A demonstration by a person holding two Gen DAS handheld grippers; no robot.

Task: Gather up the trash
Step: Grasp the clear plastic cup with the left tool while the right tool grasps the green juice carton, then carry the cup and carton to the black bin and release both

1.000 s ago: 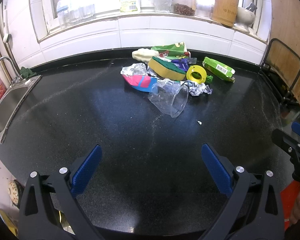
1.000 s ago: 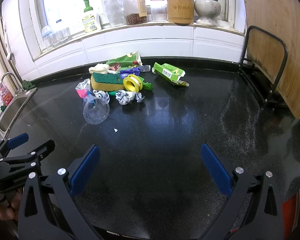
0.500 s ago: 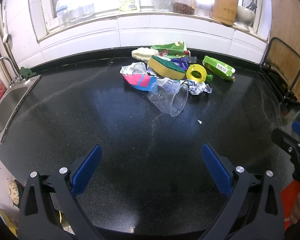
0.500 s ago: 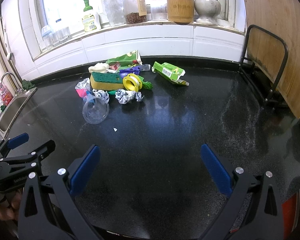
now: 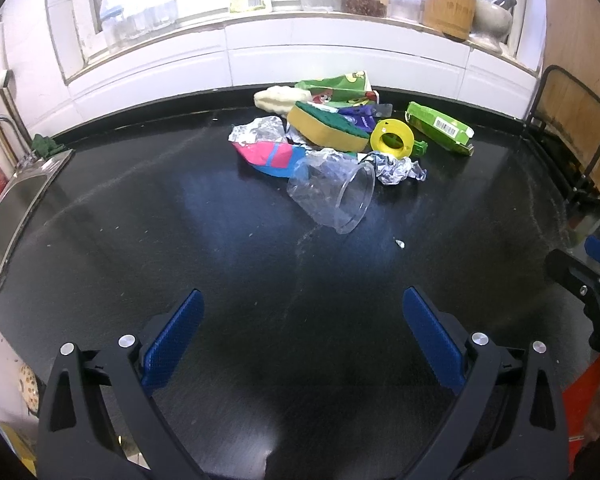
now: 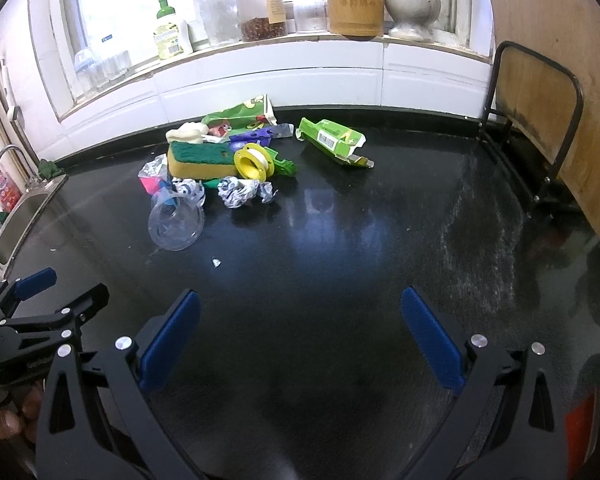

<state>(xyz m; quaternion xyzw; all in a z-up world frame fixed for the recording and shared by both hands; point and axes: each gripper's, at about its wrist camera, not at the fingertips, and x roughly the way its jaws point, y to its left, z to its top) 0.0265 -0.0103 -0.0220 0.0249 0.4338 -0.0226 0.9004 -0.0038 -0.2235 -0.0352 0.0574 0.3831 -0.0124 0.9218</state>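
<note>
A pile of trash lies at the back of the black countertop. A clear plastic cup lies on its side at the front of the pile, and it also shows in the right wrist view. Behind it are a yellow-green sponge, a yellow tape ring, crumpled foil, a pink-blue wrapper and a green carton. My left gripper is open and empty, well short of the cup. My right gripper is open and empty, to the right of the left one.
A steel sink with a tap is at the far left. A windowsill holds bottles, jars, a wooden utensil holder and a mortar. A wooden board in a black rack stands at the right. A small white scrap lies near the cup.
Both grippers have crept slightly forward toward the trash pile. Nothing has been picked up or moved.
</note>
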